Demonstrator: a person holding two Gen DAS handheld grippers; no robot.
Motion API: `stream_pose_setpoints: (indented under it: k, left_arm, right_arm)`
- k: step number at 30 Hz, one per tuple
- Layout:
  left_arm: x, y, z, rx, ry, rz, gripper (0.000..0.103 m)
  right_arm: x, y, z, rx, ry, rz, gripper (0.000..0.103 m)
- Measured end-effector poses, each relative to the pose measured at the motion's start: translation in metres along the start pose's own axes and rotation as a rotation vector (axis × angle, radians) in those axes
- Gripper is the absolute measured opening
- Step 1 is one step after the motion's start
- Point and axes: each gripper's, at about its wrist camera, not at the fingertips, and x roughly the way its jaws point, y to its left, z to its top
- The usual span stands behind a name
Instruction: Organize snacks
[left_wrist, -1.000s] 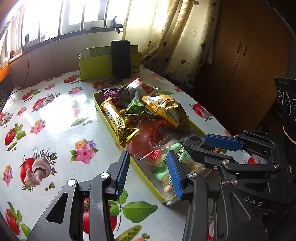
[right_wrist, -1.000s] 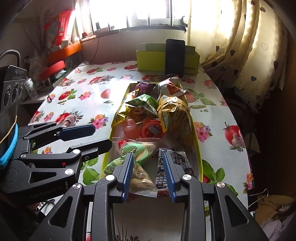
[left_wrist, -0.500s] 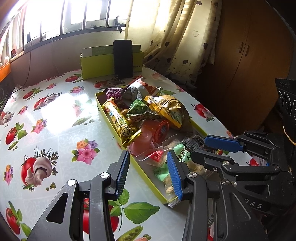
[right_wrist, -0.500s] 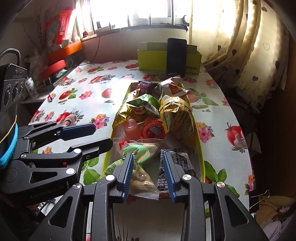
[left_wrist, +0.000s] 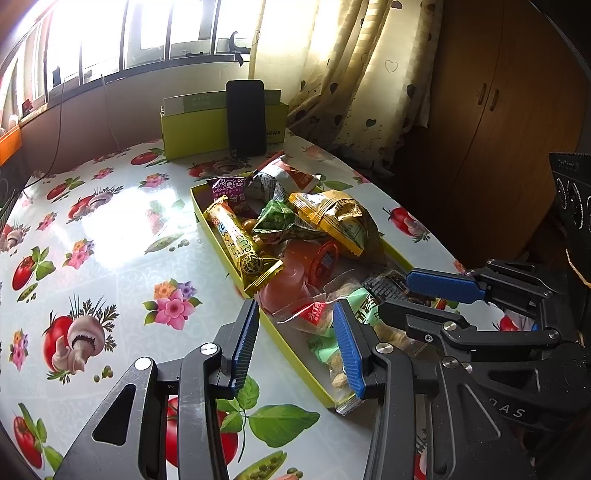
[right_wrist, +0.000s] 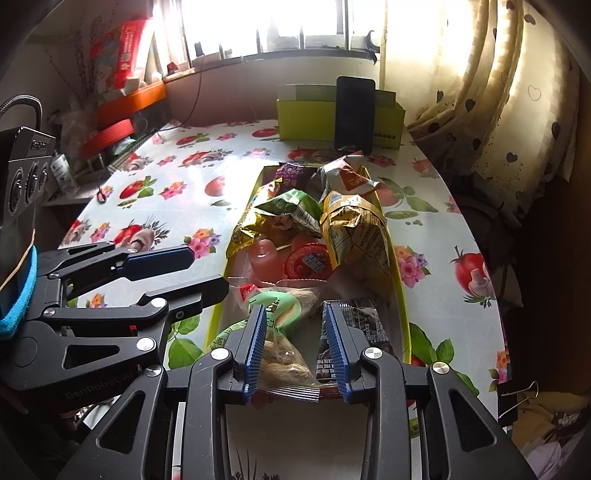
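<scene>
Table (left_wrist: 110, 229): wide surface under a glossy oilcloth printed with tomatoes, mushrooms and flowers; sunlight glares off the left half.
Curtains (right_wrist: 491, 88): cream fabric with small dark hearts, hanging at the right of the window.
Cupboard (left_wrist: 491, 122): dark wooden doors to the right, beyond the table edge.
Green box (left_wrist: 192, 129): stands upright at the far side of the table, below the window sill.
Phone (left_wrist: 245, 118): dark slab leaning upright against the front of the green box.
Snack tray (left_wrist: 284, 354): long shallow yellow-green tray running from the near table edge toward the green box, heaped with packets.
Left gripper (left_wrist: 295, 332): fingers spread apart, straddling the tray's near left rim, one finger over the oilcloth and the other over the peanut bag; nothing is pinched.
Right gripper (right_wrist: 295, 343): fingers spread apart over the tray's near end, the peanut bag below the gap; whether they touch it cannot be told.
Yellow chip bag (right_wrist: 360, 229): crumpled, along the tray's right side.
Peanut bag (right_wrist: 284, 354): clear packet with a green label, at the tray's near end.
Dark wrapped bar (right_wrist: 364, 325): just right of the peanut bag.
Yellow candy stick (left_wrist: 240, 247): lies along the tray's left rim.
Jelly cups (right_wrist: 306, 262): pink, red-lidded, mid-tray.
Green packet (left_wrist: 275, 218): small, beyond the jelly cups.
</scene>
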Motion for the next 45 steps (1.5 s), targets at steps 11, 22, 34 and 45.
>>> stream_pose_setpoints:
  k: [11,22,34,45]
  left_arm:
    - [-0.0001,0.0,-0.0001,0.001,0.0,0.005,0.043]
    - [-0.0003,-0.0002,-0.0006,0.001,0.001,0.009,0.043]
    - [-0.0014,0.0002,-0.0009,-0.001,0.002,0.015,0.043]
    - [-0.0013,0.0002,-0.0009,-0.001,0.005,0.014,0.043]
  right_arm:
    - [0.0011,0.0002,-0.0005,0.001,0.001,0.002,0.031]
    - [0.0003,0.0,0.0002,-0.001,0.002,0.002,0.031]
    - [0.0005,0.0016,0.0002,-0.001,0.002,0.002,0.031]
    - [0.0003,0.0005,0.0004,-0.001,0.002,0.003,0.032]
